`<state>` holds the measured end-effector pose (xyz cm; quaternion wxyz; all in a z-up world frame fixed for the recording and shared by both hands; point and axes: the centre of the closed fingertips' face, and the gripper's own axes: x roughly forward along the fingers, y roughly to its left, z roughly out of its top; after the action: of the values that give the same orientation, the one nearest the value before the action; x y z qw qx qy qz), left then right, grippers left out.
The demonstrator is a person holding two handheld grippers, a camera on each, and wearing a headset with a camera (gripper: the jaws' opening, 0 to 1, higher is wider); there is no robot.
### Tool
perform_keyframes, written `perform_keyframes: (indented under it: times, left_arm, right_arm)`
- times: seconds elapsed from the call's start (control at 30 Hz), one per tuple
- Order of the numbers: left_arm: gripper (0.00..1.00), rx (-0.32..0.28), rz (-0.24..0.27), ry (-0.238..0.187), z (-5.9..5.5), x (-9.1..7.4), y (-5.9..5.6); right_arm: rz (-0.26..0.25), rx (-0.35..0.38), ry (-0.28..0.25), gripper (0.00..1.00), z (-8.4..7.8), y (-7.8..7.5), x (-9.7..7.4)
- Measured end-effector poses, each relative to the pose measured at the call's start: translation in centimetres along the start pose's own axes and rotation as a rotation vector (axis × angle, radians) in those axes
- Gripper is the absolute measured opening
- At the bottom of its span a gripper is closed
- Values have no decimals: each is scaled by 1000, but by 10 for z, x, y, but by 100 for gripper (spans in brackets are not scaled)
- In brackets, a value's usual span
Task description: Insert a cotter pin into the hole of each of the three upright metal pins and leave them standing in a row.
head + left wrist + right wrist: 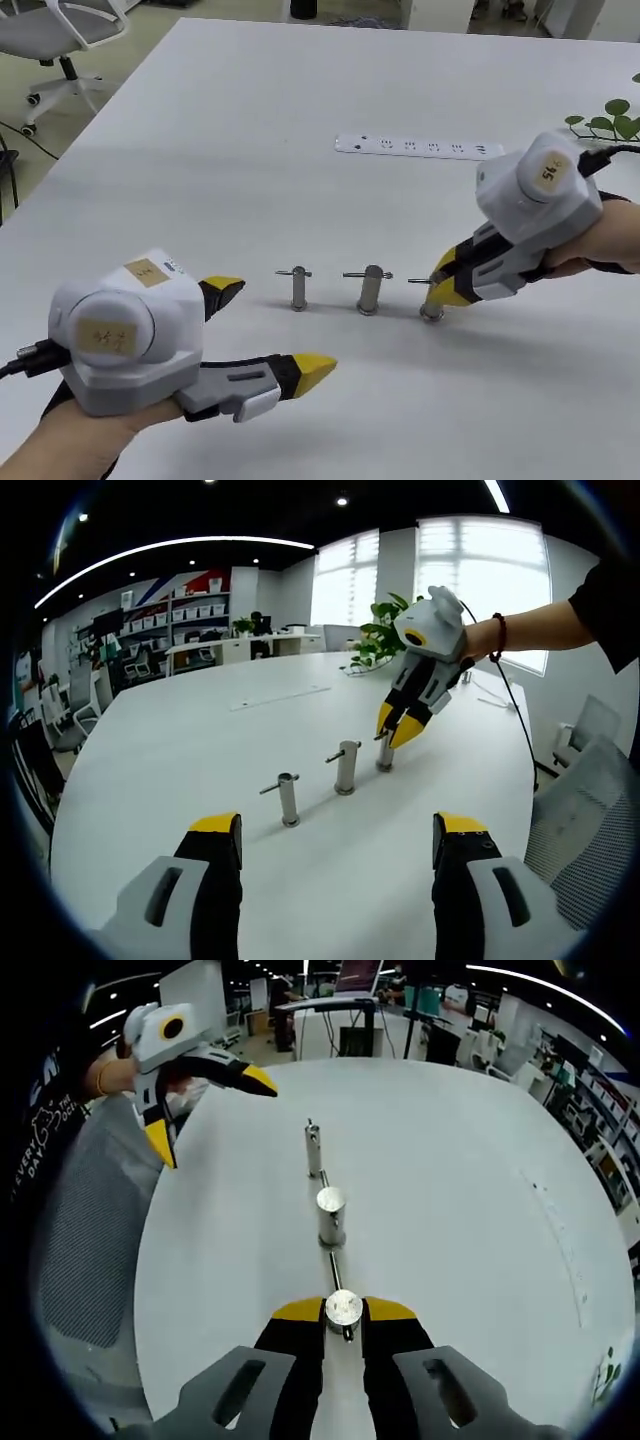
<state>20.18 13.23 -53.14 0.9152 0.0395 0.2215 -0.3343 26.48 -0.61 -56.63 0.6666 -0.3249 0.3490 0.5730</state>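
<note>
The right tool (443, 287) has its jaws drawn narrow over the end metal pin (432, 312), tips at the cotter pin (419, 281) jutting from it; I cannot tell whether they pinch it. The middle metal pin (369, 292) and leftmost metal pin (299, 290) stand in line on the white worktop (300, 150). The left tool (270, 326) hangs near them, jaws wide apart.

Yellow-tipped black fingers (310, 368), red wristband (497, 633)
</note>
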Motion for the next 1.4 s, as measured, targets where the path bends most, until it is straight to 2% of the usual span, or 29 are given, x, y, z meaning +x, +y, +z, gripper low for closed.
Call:
perform_keyframes:
  times: [0.43, 0.63, 0.93, 1.07, 1.17, 1.3, 1.4]
  left_arm:
    - [86, -8, -6, -27, 6, -6, 1]
    - [90, -6, -9, -29, 7, -6, 2]
    - [96, -10, -18, -25, 7, -7, -1]
    - [98, -10, -15, -22, 6, -7, -1]
    - [99, -15, -7, -19, 5, -7, 1]
    - [99, -24, 4, -19, 5, -7, 3]
    - [99, -26, 13, -22, 6, -8, 5]
  right_arm:
    - [9, -2, 8, 8, -4, -7, 3]
    - [30, -1, 18, 9, -9, -8, 0]
    - [28, -59, 35, 9, -9, -7, 3]
    - [-2, -42, 26, 11, -8, -9, 2]
    - [-29, -12, 14, 16, -8, -11, -1]
    - [-76, 61, -34, 25, -5, -13, -8]
    - [-108, 122, -91, 32, 0, -11, -15]
